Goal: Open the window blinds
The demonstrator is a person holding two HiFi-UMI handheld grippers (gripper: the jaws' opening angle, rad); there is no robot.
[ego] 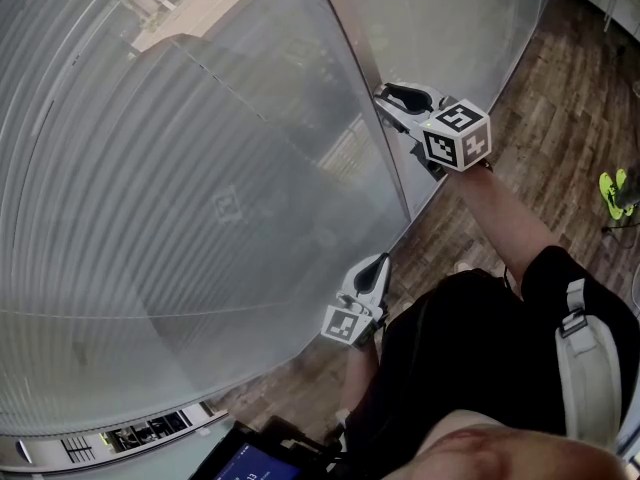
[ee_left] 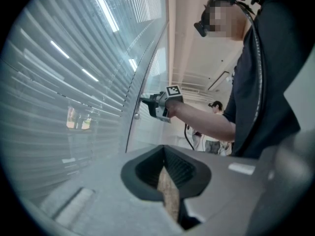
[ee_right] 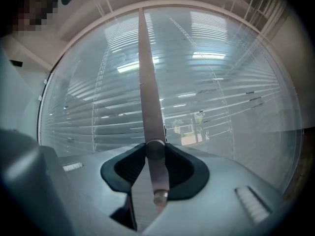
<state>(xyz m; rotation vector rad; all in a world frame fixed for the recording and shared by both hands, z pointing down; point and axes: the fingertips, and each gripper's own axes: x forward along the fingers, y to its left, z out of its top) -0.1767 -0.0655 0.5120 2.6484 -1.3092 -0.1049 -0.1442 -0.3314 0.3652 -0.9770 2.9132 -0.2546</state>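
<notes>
Right at the window blinds (ego: 180,168) stands a person with 2 grippers, and the thing to watch is the tilt wand (ee_right: 147,97) hanging in front of the slats. The right gripper (ego: 390,103) is on that wand, arm stretched out level. Its 2 jaws pinch the rod between their dark pads, and the rod's rounded bottom end pokes out just below the grip. From the grip the wand runs straight up towards the top of the window.

The left gripper (ego: 378,266) hangs lower than the wand grip and a little nearer the person, well apart from the rod. It points level at the blinds and touches nothing. Its jaws are pressed together at the tips, with nothing between them and only a sliver of wooden floor (ego: 540,118) showing behind the pads.

The slats behind the wand lie close over one another, row on row across the whole pane. Hazy daylight and a dim patch of greenery show through to the right of the wand in the right gripper view. Beyond the outstretched right arm, the left gripper view shows someone in a cap (ee_left: 216,106) standing farther back in the room.
</notes>
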